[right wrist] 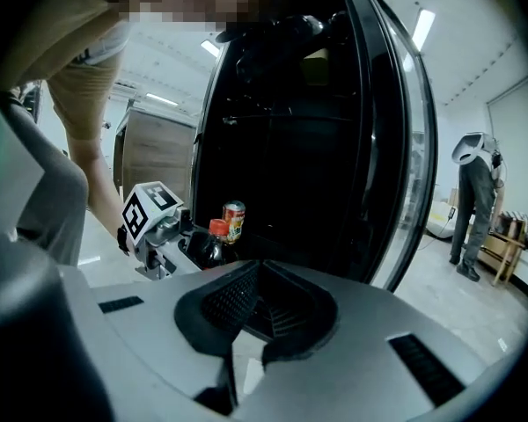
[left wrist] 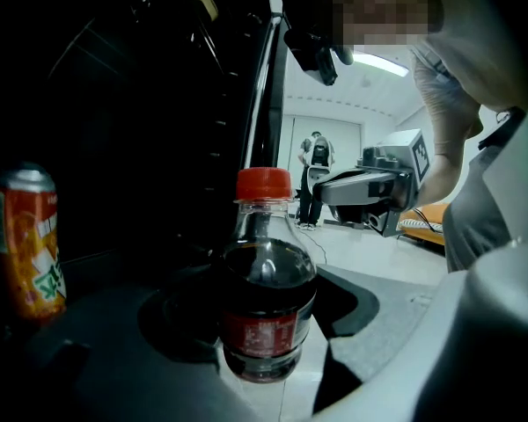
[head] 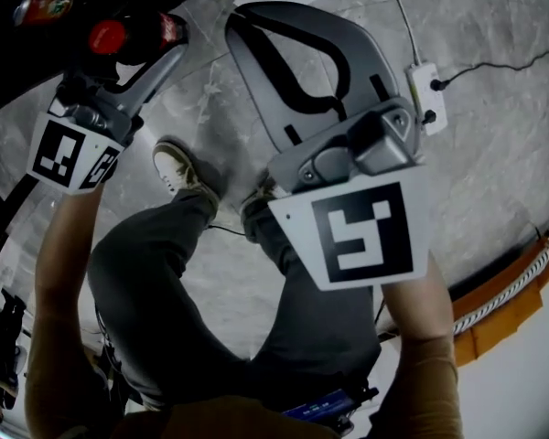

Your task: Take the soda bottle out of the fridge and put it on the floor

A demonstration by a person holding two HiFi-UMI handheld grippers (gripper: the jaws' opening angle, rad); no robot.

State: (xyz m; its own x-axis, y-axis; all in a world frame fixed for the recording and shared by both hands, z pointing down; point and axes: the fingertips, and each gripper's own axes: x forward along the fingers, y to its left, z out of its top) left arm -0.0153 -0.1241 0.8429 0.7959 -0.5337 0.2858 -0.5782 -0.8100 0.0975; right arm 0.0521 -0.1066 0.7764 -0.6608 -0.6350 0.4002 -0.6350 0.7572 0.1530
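Note:
A small dark soda bottle with a red cap stands between the jaws of my left gripper, which is shut on it. In the head view the soda bottle and left gripper are at the top left, at the mouth of the black fridge. The right gripper view shows the bottle just outside the fridge. My right gripper hovers over the floor, away from the bottle, its jaws shut on nothing. The right gripper points at the fridge.
An orange drink can stands inside the fridge, left of the bottle. The fridge door hangs open on the right. A white power strip with cables lies on the grey floor. A person stands in the background.

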